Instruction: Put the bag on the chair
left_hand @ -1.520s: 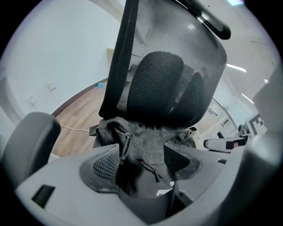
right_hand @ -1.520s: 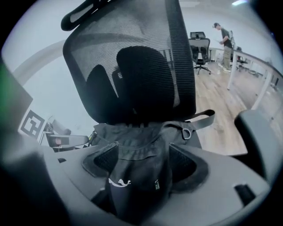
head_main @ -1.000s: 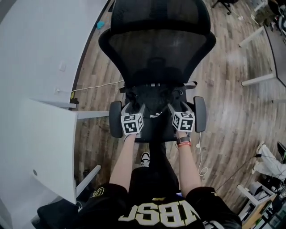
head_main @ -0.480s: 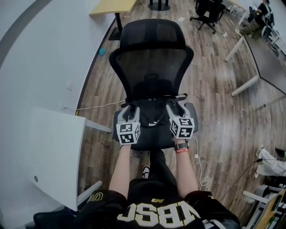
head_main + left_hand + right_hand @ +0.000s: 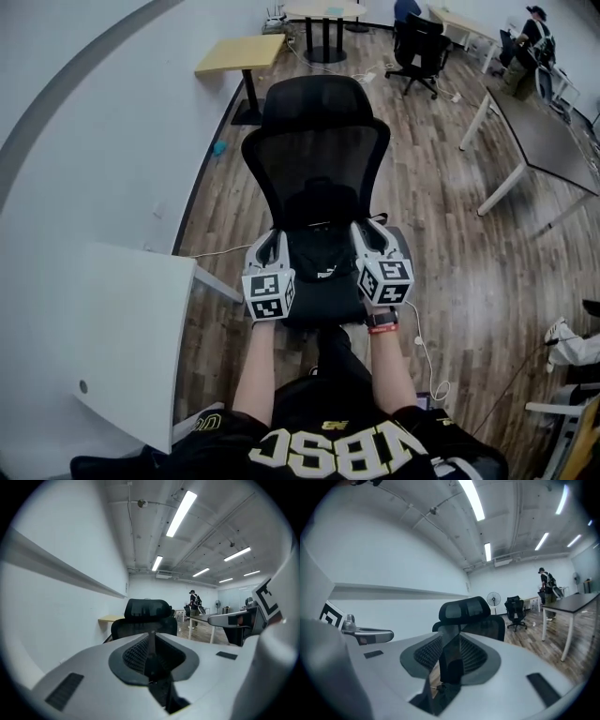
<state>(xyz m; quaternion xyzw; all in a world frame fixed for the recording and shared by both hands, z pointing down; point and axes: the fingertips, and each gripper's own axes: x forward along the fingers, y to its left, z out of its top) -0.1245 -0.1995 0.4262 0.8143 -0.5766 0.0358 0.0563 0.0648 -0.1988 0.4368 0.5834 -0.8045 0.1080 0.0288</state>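
The person stands right at the front of the black mesh chair (image 5: 317, 155), arms out, a gripper in each hand and the black bag (image 5: 323, 272) hung between the two. The bag sits in front of the backrest and above the seat, towards the seat's front edge (it hides the seat from above, so I cannot tell whether its bottom rests there). The left gripper (image 5: 272, 244) is at the bag's left side. Its jaws have just been closing, and its own view shows them drawn almost together (image 5: 151, 644) on a thin dark strap (image 5: 151, 660) that runs up between the ribbed pads. The right gripper (image 5: 371, 234) is at the bag's right side. Its jaws have also just been closing and are clamped (image 5: 451, 648) on a broader dark strap (image 5: 452, 665), so they stand a little wider than the left pair. Both grippers point roughly level towards the backrest, with the headrest (image 5: 315, 98) beyond them. A white desk (image 5: 112, 328) stands to the person's left with its corner near the chair. A yellow table (image 5: 239, 52) is against the wall further back, and a white cable (image 5: 427, 352) trails over the wooden floor (image 5: 450, 253) at the right.
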